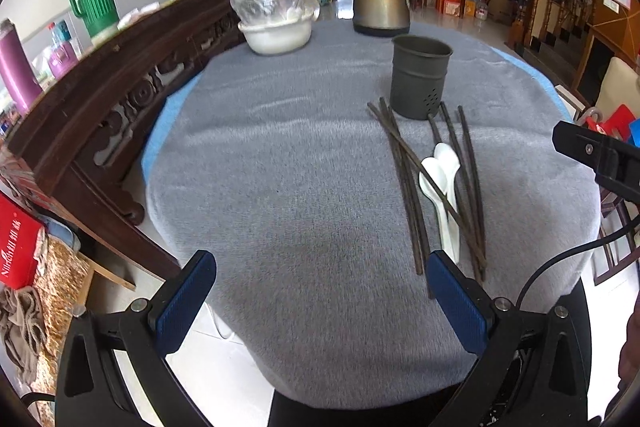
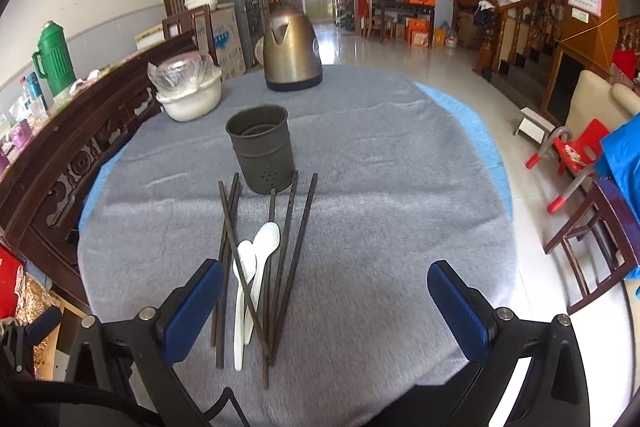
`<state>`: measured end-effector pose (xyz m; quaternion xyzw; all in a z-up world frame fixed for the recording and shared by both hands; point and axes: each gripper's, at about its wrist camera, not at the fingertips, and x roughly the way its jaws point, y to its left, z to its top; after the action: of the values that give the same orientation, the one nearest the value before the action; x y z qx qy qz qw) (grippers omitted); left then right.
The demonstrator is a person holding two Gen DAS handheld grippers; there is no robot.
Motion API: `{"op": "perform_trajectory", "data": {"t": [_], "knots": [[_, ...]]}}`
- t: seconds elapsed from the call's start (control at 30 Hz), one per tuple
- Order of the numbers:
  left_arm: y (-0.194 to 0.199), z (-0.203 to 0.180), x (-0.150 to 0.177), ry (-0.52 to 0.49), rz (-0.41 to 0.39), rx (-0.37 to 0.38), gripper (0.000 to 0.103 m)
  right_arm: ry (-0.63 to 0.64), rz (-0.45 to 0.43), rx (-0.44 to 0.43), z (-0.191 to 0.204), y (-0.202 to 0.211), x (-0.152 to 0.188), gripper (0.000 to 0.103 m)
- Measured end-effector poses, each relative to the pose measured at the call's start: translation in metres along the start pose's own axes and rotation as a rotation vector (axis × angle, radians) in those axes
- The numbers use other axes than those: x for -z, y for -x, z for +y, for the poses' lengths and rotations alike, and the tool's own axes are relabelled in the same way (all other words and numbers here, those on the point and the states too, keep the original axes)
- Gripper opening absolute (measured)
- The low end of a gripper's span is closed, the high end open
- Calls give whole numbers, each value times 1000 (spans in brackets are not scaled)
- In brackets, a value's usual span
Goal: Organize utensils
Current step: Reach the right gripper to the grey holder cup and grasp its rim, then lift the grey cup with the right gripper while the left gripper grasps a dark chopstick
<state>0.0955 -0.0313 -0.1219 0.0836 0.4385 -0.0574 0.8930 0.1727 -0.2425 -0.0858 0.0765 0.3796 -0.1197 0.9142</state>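
Observation:
Several dark chopsticks [image 1: 408, 183] [image 2: 288, 251] lie fanned on the grey tablecloth, crossing two white spoons [image 1: 442, 187] [image 2: 256, 263]. Just beyond them stands an upright dark metal utensil holder [image 1: 420, 77] [image 2: 260, 151], nothing showing inside. My left gripper [image 1: 320, 303] is open over the near table edge, its right finger close to the chopstick ends. My right gripper [image 2: 326, 311] is open too, its left finger beside the near ends of the chopsticks. Neither holds anything. The right gripper's body shows at the right edge of the left wrist view.
A brass kettle [image 1: 380, 1] [image 2: 292, 53] and a white basin with a bagged bowl [image 1: 276, 23] [image 2: 188, 91] sit at the table's far side. A carved wooden bench [image 1: 100, 107] runs along the left. A wooden chair [image 2: 592, 239] stands right of the table.

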Motion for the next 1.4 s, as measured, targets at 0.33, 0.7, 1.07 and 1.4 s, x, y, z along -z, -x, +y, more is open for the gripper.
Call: {"op": "perform_trajectory", "data": {"t": [0.33, 0.7, 1.07, 1.4], "knots": [[-56, -2, -22, 13, 113, 26, 103, -23, 116, -22, 8, -68, -27, 102], [-87, -1, -38, 20, 158, 34, 103, -53, 184, -37, 9, -116, -50, 96], [-106, 5, -47, 40, 191, 49, 103, -100, 286, -71, 4, -160, -52, 63], [-125, 34, -79, 135, 201, 205, 103, -253, 380, -176, -21, -193, -55, 41]]}}
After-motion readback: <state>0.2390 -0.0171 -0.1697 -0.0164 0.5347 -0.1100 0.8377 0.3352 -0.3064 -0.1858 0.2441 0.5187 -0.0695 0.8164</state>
